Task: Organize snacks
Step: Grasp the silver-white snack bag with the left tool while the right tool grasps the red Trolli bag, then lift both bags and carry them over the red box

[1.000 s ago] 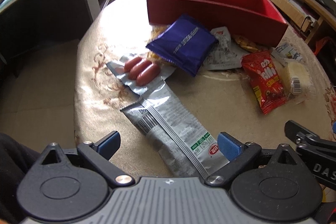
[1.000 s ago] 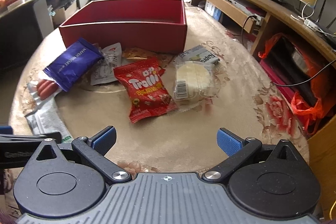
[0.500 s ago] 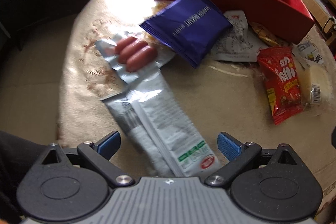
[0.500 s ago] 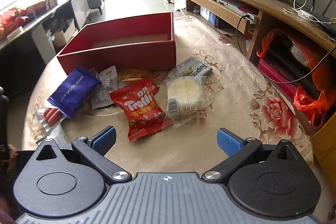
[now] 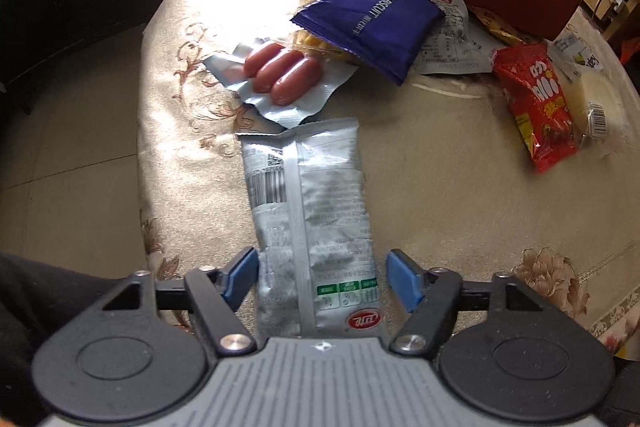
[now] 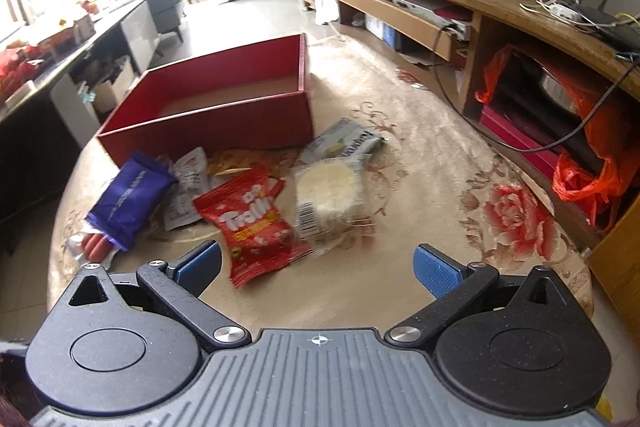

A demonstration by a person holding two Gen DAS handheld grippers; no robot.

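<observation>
Presently your left gripper point(image 5: 320, 281) points steeply down over the near end of the silver packet point(image 5: 310, 211), jaws closing with the packet between them; the left pad point(image 5: 240, 279) looks to be at its edge, while a gap shows at the right pad point(image 5: 404, 285), so I judge nothing is gripped yet. The packet lies flat on the table point(image 5: 460, 187), running straight ahead of the gripper, its far end touching the sausage pack point(image 5: 282, 77). Your right gripper point(image 6: 318, 269) hangs released and empty above the table, the red gummy bag point(image 6: 252, 223) just ahead of it. The red box point(image 6: 224, 119), the probable destination, stands beyond the pile and looks empty.

Risks, in my judgement:
- Closing on thin foil from above may only crumple it, and the packet may slip out on lifting
- Held by one end, it could droop and drag the sausage pack
- The packet is long; it may catch the box wall
</observation>
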